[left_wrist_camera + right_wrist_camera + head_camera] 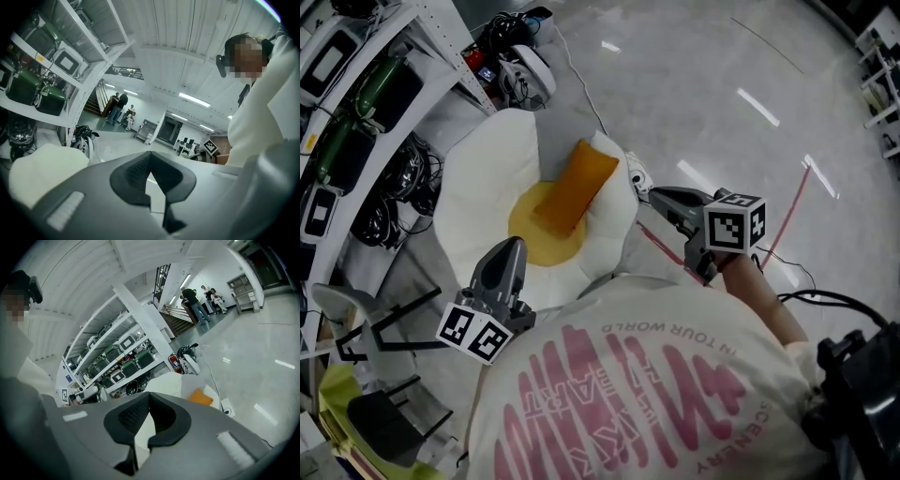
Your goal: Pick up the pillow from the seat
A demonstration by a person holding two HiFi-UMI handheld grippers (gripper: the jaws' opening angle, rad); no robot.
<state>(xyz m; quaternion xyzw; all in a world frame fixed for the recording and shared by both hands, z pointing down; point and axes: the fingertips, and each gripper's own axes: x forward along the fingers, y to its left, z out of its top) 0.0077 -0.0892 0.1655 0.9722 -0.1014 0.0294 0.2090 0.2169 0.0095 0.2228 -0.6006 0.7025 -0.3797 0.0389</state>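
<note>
While the orange pillow (577,186) lies on the yellow middle of the egg-shaped seat (473,169), at 12 o'clock from the person, nothing is picked up yet. The left gripper (514,244) at 7 o'clock of the seat and the right gripper (656,195) at 3 o'clock both have their jaws squeezed together, holding nothing. I think they must open first. Shelves (384,84) crowd the 10 o'clock side, but the floor (712,103) at 1 to 3 o'clock gives lots of room.
</note>
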